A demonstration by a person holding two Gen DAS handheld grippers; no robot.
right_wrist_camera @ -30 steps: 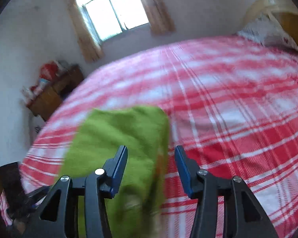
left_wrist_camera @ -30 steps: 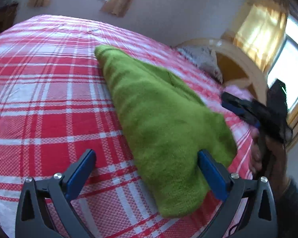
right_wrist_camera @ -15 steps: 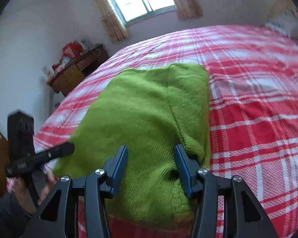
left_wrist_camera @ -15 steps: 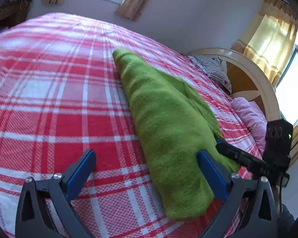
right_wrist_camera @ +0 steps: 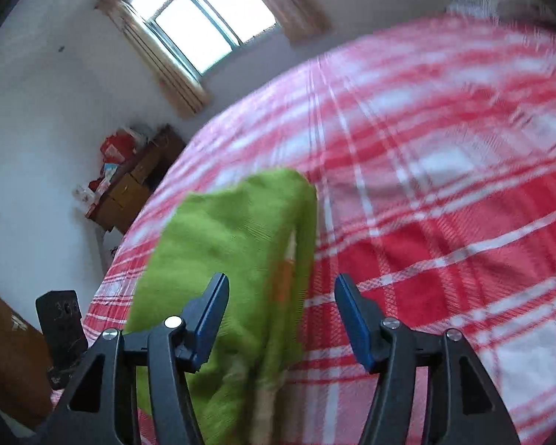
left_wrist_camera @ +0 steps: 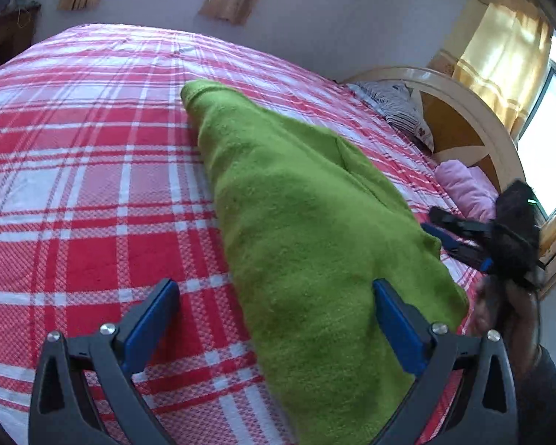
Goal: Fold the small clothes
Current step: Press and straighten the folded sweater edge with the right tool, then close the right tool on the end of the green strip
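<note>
Blue-padded left gripper (left_wrist_camera: 274, 319) nearest in the left wrist view, jaws spread wide, pinching nothing; right pad (left_wrist_camera: 396, 326) laid against the near edge of the green garment (left_wrist_camera: 300, 230), left pad over bare bedspread. Green garment stretched out folded on the red-and-white plaid bedspread (left_wrist_camera: 85, 193), broad at the near end, narrowing to a rounded tip toward the middle of the bed, a fold seam running along its right half. Just beyond the garment's right edge, the right gripper (left_wrist_camera: 444, 230), dark with blue pads, held in a hand (left_wrist_camera: 500, 307) above a dark sleeve. Farther off, a pink cushion (left_wrist_camera: 463, 189), a patterned pillow (left_wrist_camera: 404, 115) and a curved cream headboard (left_wrist_camera: 463, 100), then yellow curtains (left_wrist_camera: 500, 63) at a bright window. From the right wrist view, blurred: right gripper (right_wrist_camera: 281, 315) with jaws opening, garment (right_wrist_camera: 233, 259) lying under and between the pads but not pressed by them, its right edge lifted in a loose fold. Beyond, plaid bedspread (right_wrist_camera: 444, 185), a wooden cabinet (right_wrist_camera: 133, 185) with red items on top against the white wall, and a curtained window (right_wrist_camera: 207, 18). Dark device at lower left, identity not clear.
</note>
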